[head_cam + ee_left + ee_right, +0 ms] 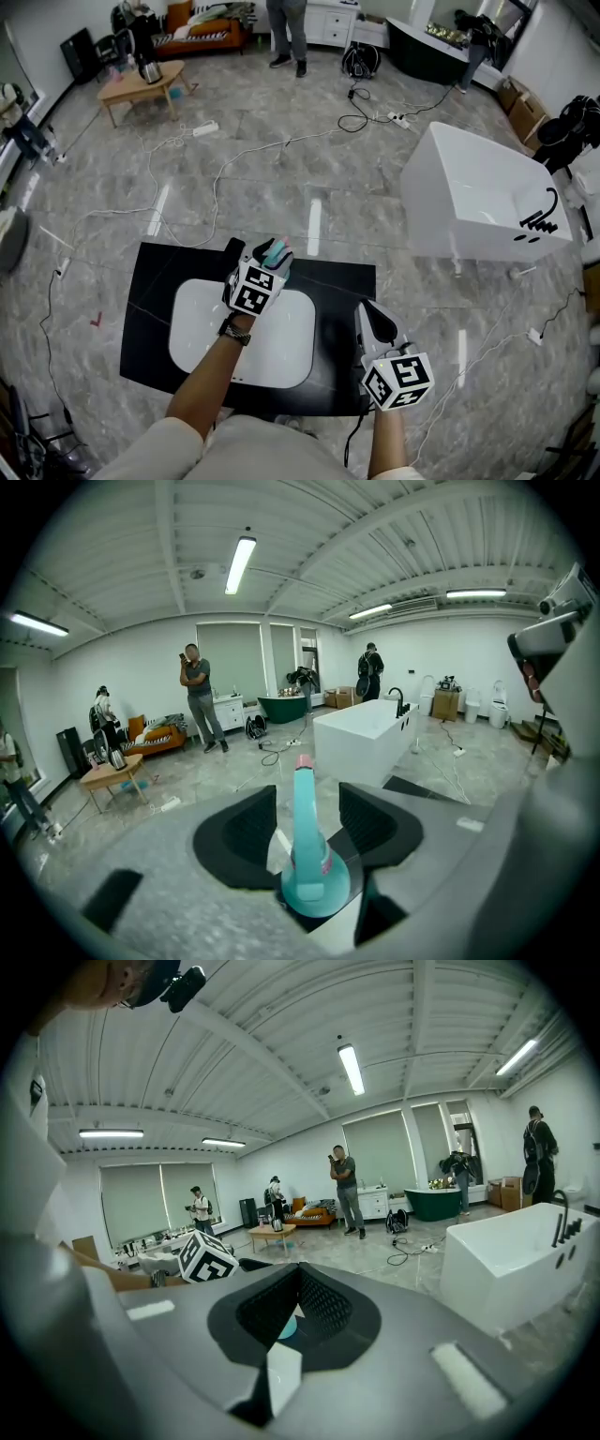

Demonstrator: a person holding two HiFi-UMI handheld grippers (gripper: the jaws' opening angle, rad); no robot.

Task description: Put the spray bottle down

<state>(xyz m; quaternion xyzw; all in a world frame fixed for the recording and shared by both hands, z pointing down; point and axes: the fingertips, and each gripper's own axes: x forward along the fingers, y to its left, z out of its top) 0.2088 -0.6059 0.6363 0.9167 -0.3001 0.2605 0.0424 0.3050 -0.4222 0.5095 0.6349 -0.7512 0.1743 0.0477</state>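
Observation:
The teal spray bottle (307, 855) with a pink tip shows in the left gripper view between the two black pads, its narrow neck pointing away from the camera. A gap is visible on each side of it, and the left gripper (309, 803) stands open around it. In the head view, the left gripper (269, 247) and the spray bottle (277, 254) are over the far edge of the black table (155, 272). The right gripper (375, 319) hovers at the table's near right, shut and empty, and the right gripper (298, 1283) shows its pads meeting.
A white basin (197, 323) is set into the black table below the left forearm. A white bathtub (478, 197) stands on the floor to the right. Cables (225, 159) trail over the grey floor. A wooden coffee table (141, 84) and a person (286, 28) are far back.

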